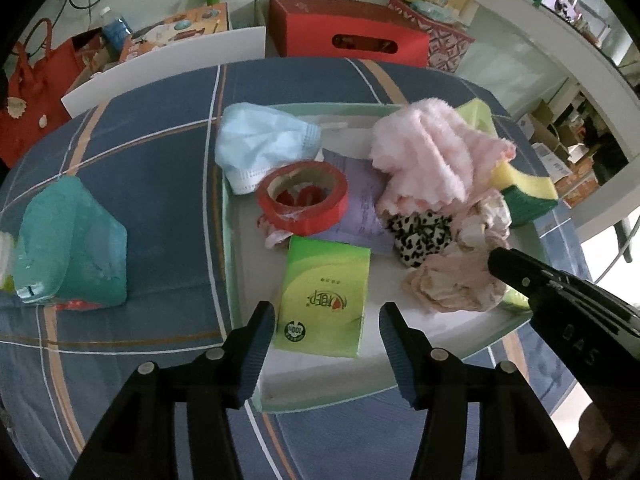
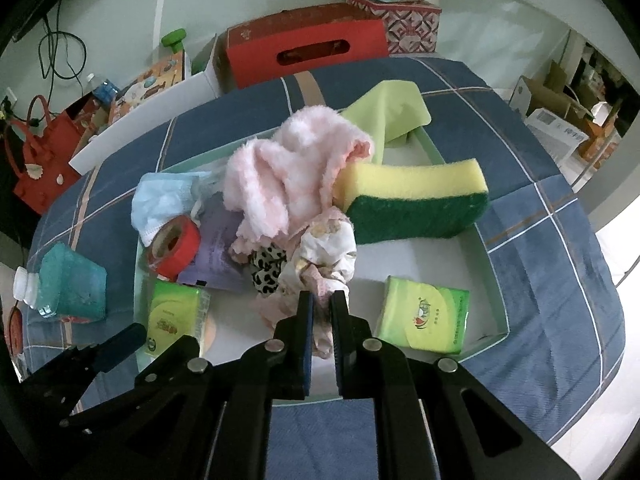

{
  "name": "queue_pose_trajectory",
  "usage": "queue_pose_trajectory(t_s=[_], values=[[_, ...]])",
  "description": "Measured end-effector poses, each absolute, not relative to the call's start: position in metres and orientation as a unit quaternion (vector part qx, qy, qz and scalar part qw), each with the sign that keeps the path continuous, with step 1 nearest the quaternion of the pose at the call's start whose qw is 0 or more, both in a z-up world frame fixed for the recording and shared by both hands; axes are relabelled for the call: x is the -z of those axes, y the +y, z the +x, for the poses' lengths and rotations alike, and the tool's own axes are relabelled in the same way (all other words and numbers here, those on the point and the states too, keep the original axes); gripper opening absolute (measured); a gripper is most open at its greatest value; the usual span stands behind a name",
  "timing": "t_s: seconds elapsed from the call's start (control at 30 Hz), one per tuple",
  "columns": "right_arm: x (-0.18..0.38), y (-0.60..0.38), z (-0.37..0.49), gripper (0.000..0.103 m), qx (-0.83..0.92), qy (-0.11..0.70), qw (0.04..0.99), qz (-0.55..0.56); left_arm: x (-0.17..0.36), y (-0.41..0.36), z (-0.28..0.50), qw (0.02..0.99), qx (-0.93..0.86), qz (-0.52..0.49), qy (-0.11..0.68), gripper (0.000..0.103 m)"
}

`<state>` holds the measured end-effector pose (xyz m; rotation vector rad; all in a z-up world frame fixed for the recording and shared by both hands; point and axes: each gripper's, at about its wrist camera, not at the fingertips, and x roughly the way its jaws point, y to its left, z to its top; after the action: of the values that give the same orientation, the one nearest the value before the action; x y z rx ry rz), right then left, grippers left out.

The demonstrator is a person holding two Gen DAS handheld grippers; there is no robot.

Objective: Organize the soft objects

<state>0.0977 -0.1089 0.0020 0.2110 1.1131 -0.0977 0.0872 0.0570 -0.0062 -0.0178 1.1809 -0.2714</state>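
My right tongs are clenched on a crumpled printed cloth, cream and pale pink with small brownish figures on it, bunched into soft folds that rise between the two blue pads. It sits in the middle of a shallow white tray with a pale green rim, which lies on a blue checked cover with white and tan lines. Just behind the cloth is a black-and-white leopard scrunchie, touching it, and over both leans a fluffy pink towel. To the right of the towel a yellow sponge with a dark green scouring face stands on its edge, and a lime-green cloth hangs over the tray's far rim. My left tongs are released, jaws wide apart, hovering over a green tissue pack at the near edge of the tray; its label shows a round "100%" badge and some red lettering I cannot read. A second green tissue pack lies in the right near corner. Further back are a roll of red tape lying on a purple sheet, and a pale blue face mask. Left of the tray, on the cover, stands a teal bottle. The side of my right tongs reads "DAS" in the left view.
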Motion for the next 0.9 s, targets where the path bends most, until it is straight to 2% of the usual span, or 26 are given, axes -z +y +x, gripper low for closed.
queue_pose_trajectory(t_s=[0.03,0.1,0.3,0.43,0.53,0.63,0.7,0.8,0.83,0.9], values=[[-0.003,-0.11,0.097,0.015,0.047,0.526,0.843,0.101,0.003,0.059,0.088,0.823,0.129,-0.01,0.553,0.059],[-0.007,-0.111,0.094,0.036,0.05,0.52,0.846,0.104,-0.005,0.063,0.086,0.827,0.131,-0.017,0.547,0.059],[-0.02,-0.112,0.09,0.037,0.044,0.502,0.857,0.11,-0.024,0.085,0.083,0.847,0.104,-0.028,0.52,0.06],[-0.018,-0.108,0.092,0.038,0.044,0.503,0.857,0.105,-0.023,0.098,0.089,0.854,0.062,-0.029,0.515,0.064],[-0.017,-0.105,0.093,0.054,0.049,0.504,0.857,0.097,-0.018,0.108,0.093,0.851,0.045,-0.034,0.522,0.066],[-0.016,-0.104,0.093,0.062,0.047,0.502,0.858,0.097,-0.013,0.113,0.096,0.85,0.031,-0.032,0.524,0.077],[-0.016,-0.102,0.094,0.072,0.046,0.502,0.859,0.094,-0.013,0.116,0.096,0.852,0.025,-0.032,0.523,0.083],[-0.016,-0.098,0.094,0.08,0.045,0.499,0.861,0.087,-0.013,0.121,0.096,0.857,0.003,-0.027,0.515,0.103],[-0.016,-0.097,0.094,0.081,0.044,0.497,0.863,0.087,-0.013,0.124,0.095,0.861,-0.008,-0.024,0.509,0.103],[-0.017,-0.094,0.094,0.094,0.042,0.494,0.864,0.085,-0.015,0.127,0.095,0.862,-0.015,-0.024,0.506,0.103]])
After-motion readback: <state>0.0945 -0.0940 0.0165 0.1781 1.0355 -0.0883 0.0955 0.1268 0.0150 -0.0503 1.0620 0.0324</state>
